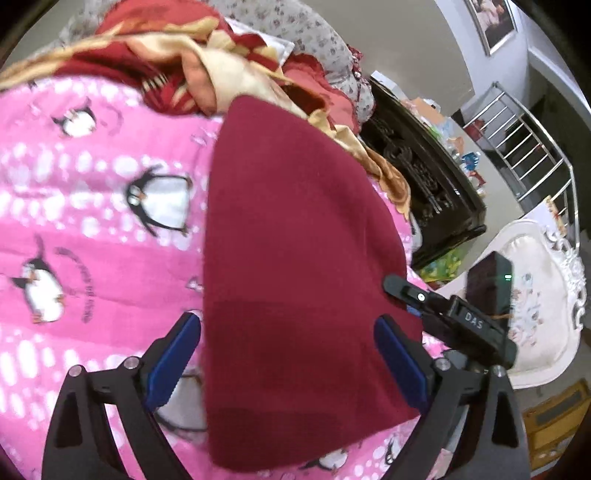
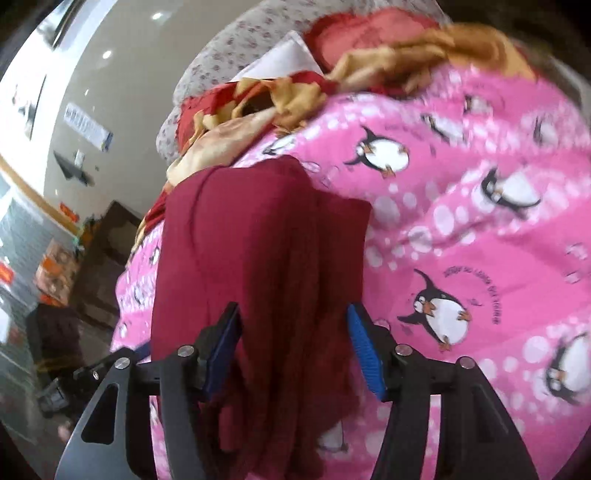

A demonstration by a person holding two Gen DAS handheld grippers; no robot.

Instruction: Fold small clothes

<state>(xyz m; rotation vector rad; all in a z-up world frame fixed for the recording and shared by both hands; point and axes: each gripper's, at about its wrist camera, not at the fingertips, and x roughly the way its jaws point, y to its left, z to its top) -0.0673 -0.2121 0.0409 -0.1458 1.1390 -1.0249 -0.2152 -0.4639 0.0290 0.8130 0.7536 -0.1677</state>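
A maroon garment (image 1: 295, 240) lies folded in a long flat shape on a pink penguin-print bedsheet (image 1: 92, 221). My left gripper (image 1: 288, 354) is open, its blue pads standing on either side of the garment's near end without pressing it. In the right wrist view the same maroon garment (image 2: 258, 240) looks bunched in lengthwise folds. It runs between the blue pads of my right gripper (image 2: 295, 354), which is open and holds nothing. A black finger (image 1: 406, 291) of the right gripper shows at the garment's right edge in the left wrist view.
A heap of red and gold cloths (image 1: 192, 62) and a grey floral pillow (image 1: 295, 29) lie at the far end of the bed. Beside the bed stand a dark carved cabinet (image 1: 417, 166), a white cushioned chair (image 1: 539, 295) and a metal railing (image 1: 532, 147).
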